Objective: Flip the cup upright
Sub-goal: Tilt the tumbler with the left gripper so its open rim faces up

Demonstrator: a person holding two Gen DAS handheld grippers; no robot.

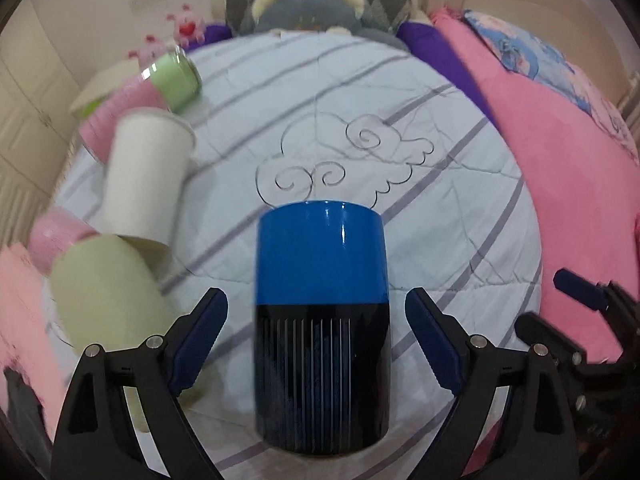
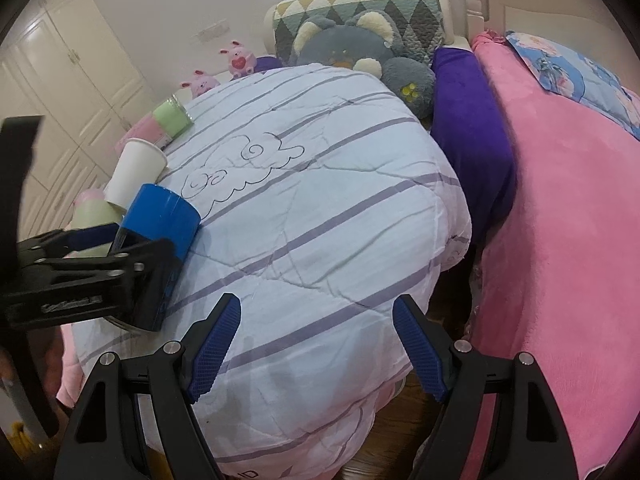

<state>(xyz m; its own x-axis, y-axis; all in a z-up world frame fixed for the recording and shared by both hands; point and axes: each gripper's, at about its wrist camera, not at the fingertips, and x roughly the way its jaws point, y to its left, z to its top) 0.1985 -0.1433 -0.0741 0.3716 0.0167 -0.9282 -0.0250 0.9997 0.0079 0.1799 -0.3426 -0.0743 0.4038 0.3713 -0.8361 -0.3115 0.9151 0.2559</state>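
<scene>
Between the wide-open left claw (image 1: 316, 344), the blue-and-black ribbed cup (image 1: 322, 320) seemingly lies untouched; the right claw (image 2: 316, 344) gapes empty.

No text, brand or number can be read anywhere. The left gripper (image 2: 100, 248) bears embossed lettering on its black body, too blurred to make out. A partial mark at the striped quilt's (image 2: 320, 200) lower hem is also illegible.

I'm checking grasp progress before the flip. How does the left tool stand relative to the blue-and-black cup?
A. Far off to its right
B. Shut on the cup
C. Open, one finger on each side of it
C: the left tool is open, its fingers flanking the blue-and-black cup with visible gaps.
</scene>
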